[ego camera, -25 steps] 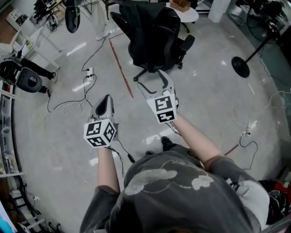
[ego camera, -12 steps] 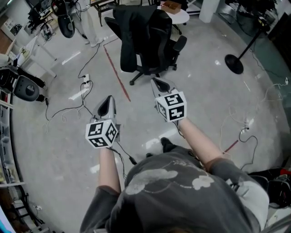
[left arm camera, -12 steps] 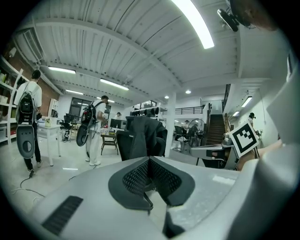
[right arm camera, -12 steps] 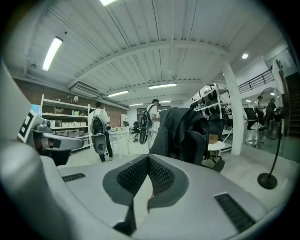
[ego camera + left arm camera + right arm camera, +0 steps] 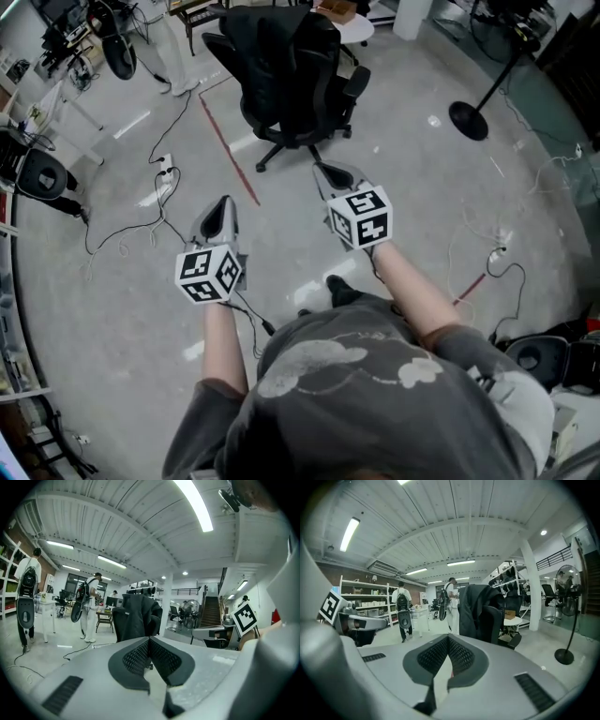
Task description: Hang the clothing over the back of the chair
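A black office chair [image 5: 305, 103] stands on the floor ahead of me, with dark clothing [image 5: 277, 52] draped over its back. My left gripper [image 5: 221, 202] is held short of the chair to its left, jaws shut and empty. My right gripper [image 5: 329, 172] is just in front of the chair's wheeled base, also shut with nothing in it. In the left gripper view, the shut left gripper [image 5: 149, 641] points at the chair and its clothing [image 5: 136, 618]. The right gripper view has the shut right gripper [image 5: 448, 639] below the clothing [image 5: 472, 606].
A fan stand [image 5: 468, 118] is at the right. A red tape line [image 5: 230, 150], a power strip [image 5: 164, 165] and loose cables [image 5: 122, 234] lie on the floor at the left. A round white table [image 5: 349, 28] stands behind the chair. A person [image 5: 89, 609] stands further back.
The right gripper's jaws were wide open and are now shut and empty. Its marker cube has rolled and shifted to the right. The left gripper has barely moved.
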`<action>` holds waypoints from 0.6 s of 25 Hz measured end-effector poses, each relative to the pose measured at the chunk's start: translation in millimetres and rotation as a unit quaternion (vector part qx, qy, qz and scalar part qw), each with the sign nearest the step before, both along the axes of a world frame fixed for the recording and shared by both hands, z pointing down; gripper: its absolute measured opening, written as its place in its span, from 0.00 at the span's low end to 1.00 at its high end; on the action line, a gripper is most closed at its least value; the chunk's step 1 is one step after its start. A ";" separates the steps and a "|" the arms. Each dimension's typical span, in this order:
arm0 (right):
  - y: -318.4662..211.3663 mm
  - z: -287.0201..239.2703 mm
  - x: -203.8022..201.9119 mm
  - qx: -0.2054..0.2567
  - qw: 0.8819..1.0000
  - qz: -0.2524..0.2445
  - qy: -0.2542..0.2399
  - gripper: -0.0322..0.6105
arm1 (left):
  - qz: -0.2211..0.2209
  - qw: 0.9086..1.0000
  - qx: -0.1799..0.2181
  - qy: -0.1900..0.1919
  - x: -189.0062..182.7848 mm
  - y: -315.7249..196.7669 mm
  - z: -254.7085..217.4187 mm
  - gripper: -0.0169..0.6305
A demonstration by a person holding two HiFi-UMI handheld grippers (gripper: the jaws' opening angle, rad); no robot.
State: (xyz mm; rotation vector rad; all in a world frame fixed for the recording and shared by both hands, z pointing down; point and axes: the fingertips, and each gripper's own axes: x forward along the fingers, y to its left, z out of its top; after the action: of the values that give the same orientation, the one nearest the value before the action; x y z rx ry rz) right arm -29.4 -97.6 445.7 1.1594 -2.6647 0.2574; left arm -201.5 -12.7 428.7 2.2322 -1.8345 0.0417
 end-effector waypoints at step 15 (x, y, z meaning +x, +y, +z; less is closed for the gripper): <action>20.9 -17.9 1.5 0.024 1.000 -0.001 -0.003 0.03 | 0.014 1.000 -0.003 0.006 1.0 16.2 2.9 0.03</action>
State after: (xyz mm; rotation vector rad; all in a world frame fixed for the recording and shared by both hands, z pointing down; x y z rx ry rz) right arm -27.9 -76.7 427.7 1.1702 -2.6906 0.1982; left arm -200.5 3.5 431.7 2.2505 -1.7944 0.0393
